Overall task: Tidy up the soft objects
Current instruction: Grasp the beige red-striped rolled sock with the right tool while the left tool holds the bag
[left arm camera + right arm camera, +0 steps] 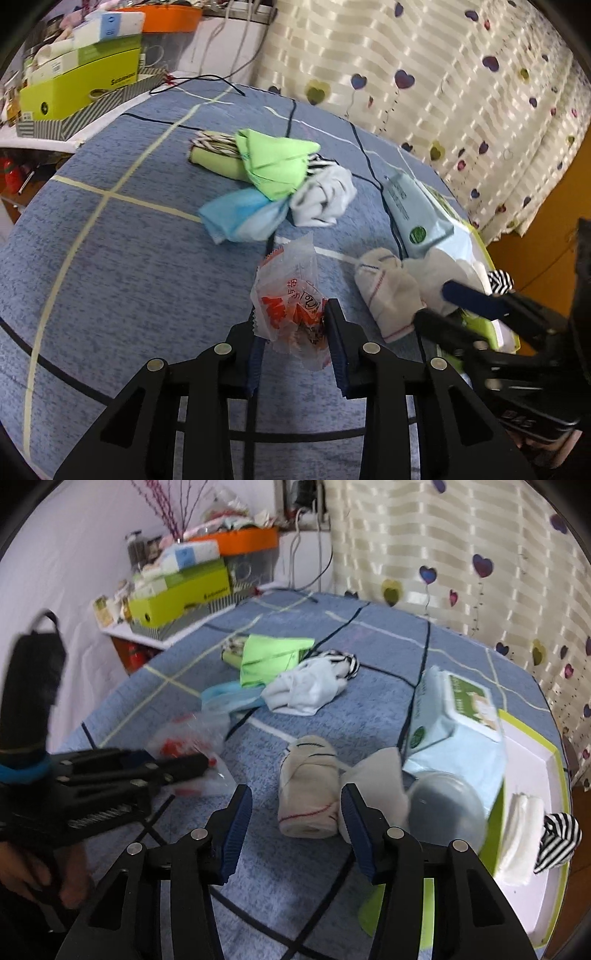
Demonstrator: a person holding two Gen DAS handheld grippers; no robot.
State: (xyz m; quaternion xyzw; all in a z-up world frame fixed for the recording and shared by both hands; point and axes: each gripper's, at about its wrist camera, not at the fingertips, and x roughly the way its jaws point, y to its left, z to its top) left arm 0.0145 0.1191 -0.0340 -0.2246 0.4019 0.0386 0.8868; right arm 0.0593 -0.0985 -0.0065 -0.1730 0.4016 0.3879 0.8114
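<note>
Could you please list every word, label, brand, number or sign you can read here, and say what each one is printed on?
No text reads with certainty.
Snack wrapper held in the left gripper: red Chinese characters, upside down and crumpled, unreadable.
Yellow-green box: a dark brand word on its side, too blurred.
Wipes pack: round green logo and fine print, too small; its top label is blurred.

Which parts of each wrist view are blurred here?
Left wrist view: the right gripper at the right edge is smeared; the snack packet is sharp. Right wrist view: the left gripper and its packet are streaked; the rolled sock reads clearly.
</note>
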